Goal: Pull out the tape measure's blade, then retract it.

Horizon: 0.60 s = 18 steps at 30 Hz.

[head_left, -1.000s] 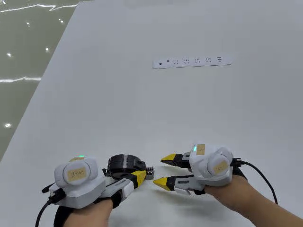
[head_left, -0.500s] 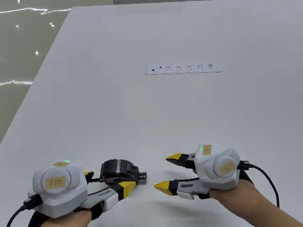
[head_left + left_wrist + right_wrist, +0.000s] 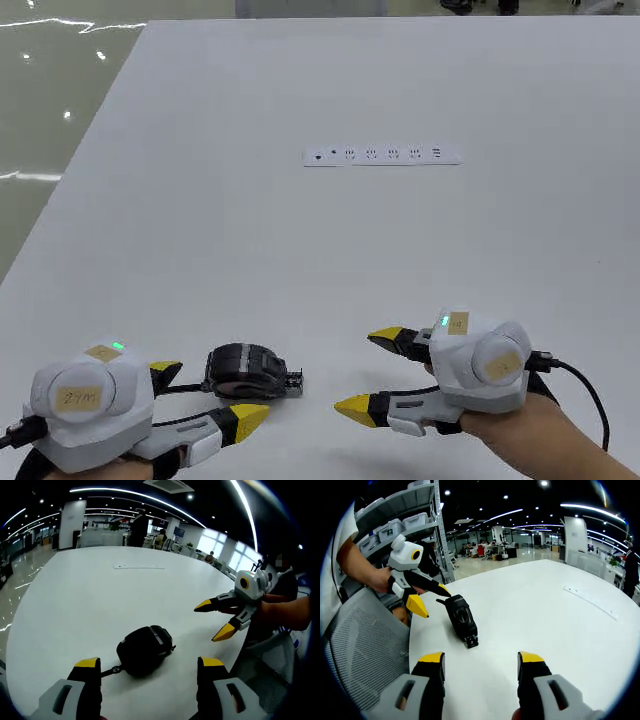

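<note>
We hold the left claw (image 3: 207, 392) wide and empty. The black tape measure (image 3: 245, 370) lies just ahead of its spread jaws and touches neither. The tape measure sits on the white counter (image 3: 300, 250) close to the near edge, its blade not drawn out. The right claw (image 3: 368, 372), also wide and empty, hovers near the hook end. A power strip (image 3: 382, 156) lies well apart, toward the far edge.
</note>
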Available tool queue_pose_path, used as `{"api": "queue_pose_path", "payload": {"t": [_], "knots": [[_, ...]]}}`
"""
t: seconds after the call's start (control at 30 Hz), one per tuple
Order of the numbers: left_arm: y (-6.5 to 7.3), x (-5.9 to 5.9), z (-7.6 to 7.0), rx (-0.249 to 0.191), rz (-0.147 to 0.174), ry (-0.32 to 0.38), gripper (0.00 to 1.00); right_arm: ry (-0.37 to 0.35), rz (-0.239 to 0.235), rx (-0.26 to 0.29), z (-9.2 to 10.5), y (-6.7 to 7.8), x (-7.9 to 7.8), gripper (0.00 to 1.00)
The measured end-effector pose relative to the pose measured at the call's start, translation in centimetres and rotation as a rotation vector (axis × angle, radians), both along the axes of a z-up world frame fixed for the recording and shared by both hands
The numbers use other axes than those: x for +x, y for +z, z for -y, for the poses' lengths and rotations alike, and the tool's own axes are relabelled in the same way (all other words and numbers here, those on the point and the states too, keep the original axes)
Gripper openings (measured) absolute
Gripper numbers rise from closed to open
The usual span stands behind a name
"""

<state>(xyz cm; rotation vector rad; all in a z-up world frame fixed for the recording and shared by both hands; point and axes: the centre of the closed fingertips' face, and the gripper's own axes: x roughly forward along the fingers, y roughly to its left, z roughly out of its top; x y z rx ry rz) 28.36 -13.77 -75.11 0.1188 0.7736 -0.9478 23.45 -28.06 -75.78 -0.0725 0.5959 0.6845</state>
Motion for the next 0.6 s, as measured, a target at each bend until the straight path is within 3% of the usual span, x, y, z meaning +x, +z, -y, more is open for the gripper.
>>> {"api": "queue_pose_path", "payload": {"t": [0.13, 0.37, 0.6], "knots": [[0.0, 0.1, -0.8, 0.001, 0.004, -0.012, 0.75, -0.024, -0.003, 0.023, 0.4, 0.3, -0.7, 0.60], [0.4, 0.2, -1.8, 0.004, 0.027, -0.039, 0.76, -0.050, -0.020, 0.004, 1.5, 0.2, -2.0, 0.67], [0.9, 0.1, -2.8, 0.004, 0.026, -0.037, 0.80, -0.063, -0.024, -0.010, 2.3, 0.8, -3.0, 0.74]]}}
